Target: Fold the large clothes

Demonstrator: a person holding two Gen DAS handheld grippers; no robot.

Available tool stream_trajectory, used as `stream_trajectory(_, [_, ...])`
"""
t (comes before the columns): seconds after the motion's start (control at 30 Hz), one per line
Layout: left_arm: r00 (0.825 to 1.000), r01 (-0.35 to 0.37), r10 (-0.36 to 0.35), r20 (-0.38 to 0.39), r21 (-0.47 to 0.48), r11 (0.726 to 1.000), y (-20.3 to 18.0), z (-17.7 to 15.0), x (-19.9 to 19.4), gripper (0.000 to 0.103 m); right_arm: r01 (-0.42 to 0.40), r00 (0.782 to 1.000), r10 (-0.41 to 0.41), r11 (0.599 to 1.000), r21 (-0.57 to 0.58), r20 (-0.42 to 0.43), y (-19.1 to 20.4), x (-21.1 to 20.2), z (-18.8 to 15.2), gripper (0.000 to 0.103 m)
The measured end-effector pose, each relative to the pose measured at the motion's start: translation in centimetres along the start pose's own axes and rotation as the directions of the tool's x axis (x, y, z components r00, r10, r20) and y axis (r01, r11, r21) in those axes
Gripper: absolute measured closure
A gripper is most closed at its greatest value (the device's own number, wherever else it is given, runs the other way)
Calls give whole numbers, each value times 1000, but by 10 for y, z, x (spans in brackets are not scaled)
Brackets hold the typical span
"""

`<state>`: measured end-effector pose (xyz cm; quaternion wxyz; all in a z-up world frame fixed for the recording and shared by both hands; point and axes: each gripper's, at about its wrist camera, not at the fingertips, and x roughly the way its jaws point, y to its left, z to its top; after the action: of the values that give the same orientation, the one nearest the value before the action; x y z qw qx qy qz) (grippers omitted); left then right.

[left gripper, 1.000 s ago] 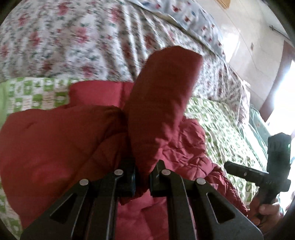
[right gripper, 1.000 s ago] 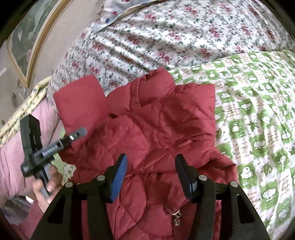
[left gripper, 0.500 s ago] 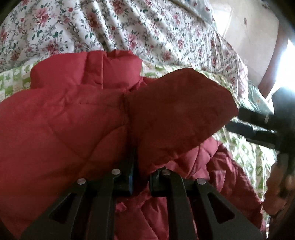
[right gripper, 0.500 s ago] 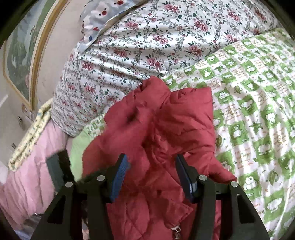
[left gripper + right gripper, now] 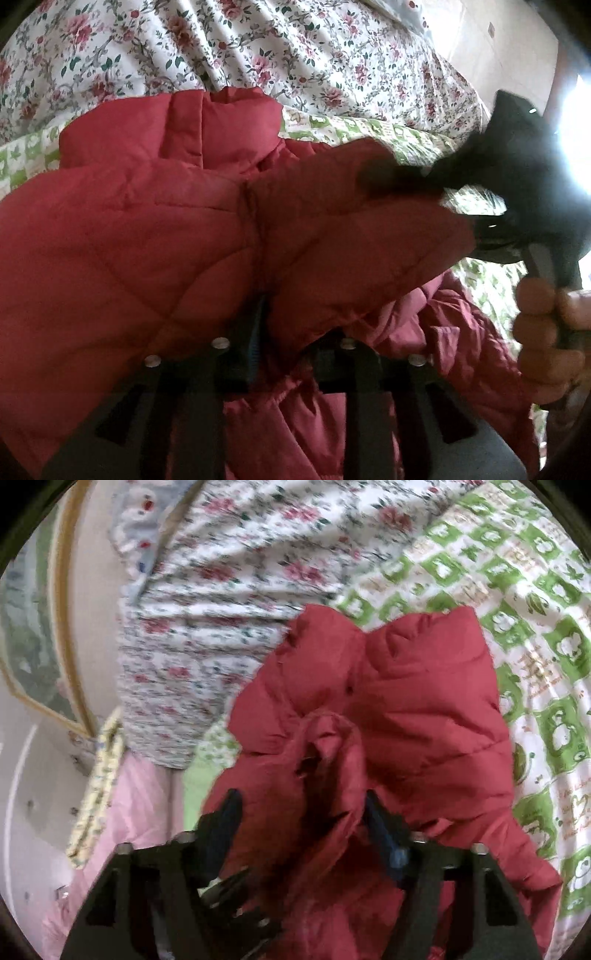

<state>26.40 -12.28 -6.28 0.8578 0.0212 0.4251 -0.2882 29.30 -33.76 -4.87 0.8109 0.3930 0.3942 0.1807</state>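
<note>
A puffy red jacket [image 5: 129, 240] lies on the bed, collar toward the floral quilt. Its sleeve [image 5: 351, 240] is folded across the body. My left gripper [image 5: 291, 350] sits low over the jacket, and its jaws are opening, with sleeve fabric still bulging between them. From the right, my right gripper [image 5: 421, 206], held by a hand [image 5: 543, 325], has a finger above and a finger below the sleeve's end. In the right wrist view the jacket [image 5: 424, 709] fills the centre. There the right gripper [image 5: 301, 805] is closing, pads against a bunched red fold.
A green-and-white patterned sheet [image 5: 535, 590] covers the bed under the jacket. A floral quilt [image 5: 258, 48] is heaped behind the collar. Pink bedding [image 5: 129, 812] and a framed picture [image 5: 33, 635] on the wall lie to the left in the right wrist view.
The raised sleeve came down across the jacket. The left jaws, shut on it before, have parted. The right gripper swept in from the side and closed around the sleeve's end.
</note>
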Motion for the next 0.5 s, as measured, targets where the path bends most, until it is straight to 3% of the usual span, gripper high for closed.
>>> stream_trajectory(0.03, [1000, 20, -21, -7, -8, 1000, 1, -1, -4, 76, 18, 1000, -18, 1000, 1, -2, -2, 2, -1, 88])
stream_trajectory(0.23, [992, 122, -122, -5, -55, 991, 16, -9, -43, 74, 63, 998, -61, 996, -69, 32, 2, -8, -7, 94])
stream_trajectory(0.4, [995, 77, -71, 70, -98, 992, 44, -4, -84, 74, 82, 995, -74, 990, -113, 69, 5, -26, -9, 95])
stream_trajectory(0.5, [995, -2, 15, 96, -138, 990, 75, 8, -94, 74, 122, 989, -108, 982, -143, 103, 5, -35, -14, 95])
